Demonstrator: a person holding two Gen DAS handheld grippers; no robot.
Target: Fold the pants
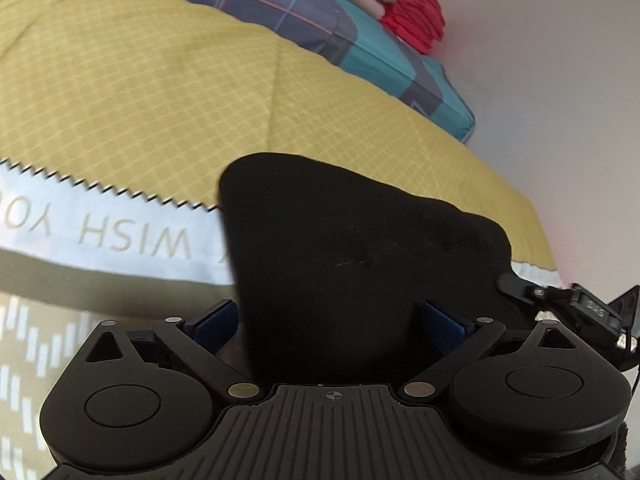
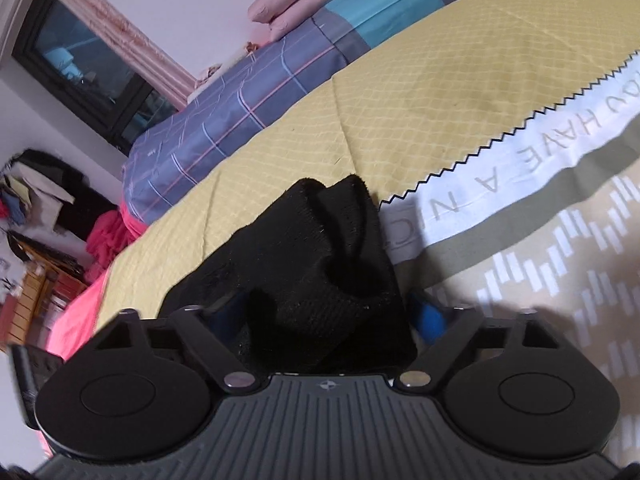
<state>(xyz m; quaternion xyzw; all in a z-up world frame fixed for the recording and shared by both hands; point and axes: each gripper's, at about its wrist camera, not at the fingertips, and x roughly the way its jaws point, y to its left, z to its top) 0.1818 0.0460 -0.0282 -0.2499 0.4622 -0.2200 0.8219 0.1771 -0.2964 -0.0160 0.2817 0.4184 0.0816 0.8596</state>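
The black pants [image 1: 352, 248] fill the space between my left gripper's [image 1: 326, 320] blue fingers [image 1: 442, 326] and drape over the yellow bed cover [image 1: 140, 92]. The left jaws stand wide apart with cloth between them; whether they clamp it I cannot tell. In the right wrist view a bunched, knit-textured part of the black pants [image 2: 320, 264] sits between my right gripper's [image 2: 332, 316] blue fingers [image 2: 430, 318], also wide apart. The other gripper's tip [image 1: 560, 300] shows at the pants' right edge in the left wrist view.
A folded grey-blue plaid quilt [image 2: 240, 104] with pink pillows [image 2: 288, 4] lies at the bed's far side. A red cloth [image 1: 416, 20] lies beside it. A white band with lettering [image 2: 520, 160] crosses the cover. A window [image 2: 80, 60] and clutter [image 2: 40, 200] stand at left.
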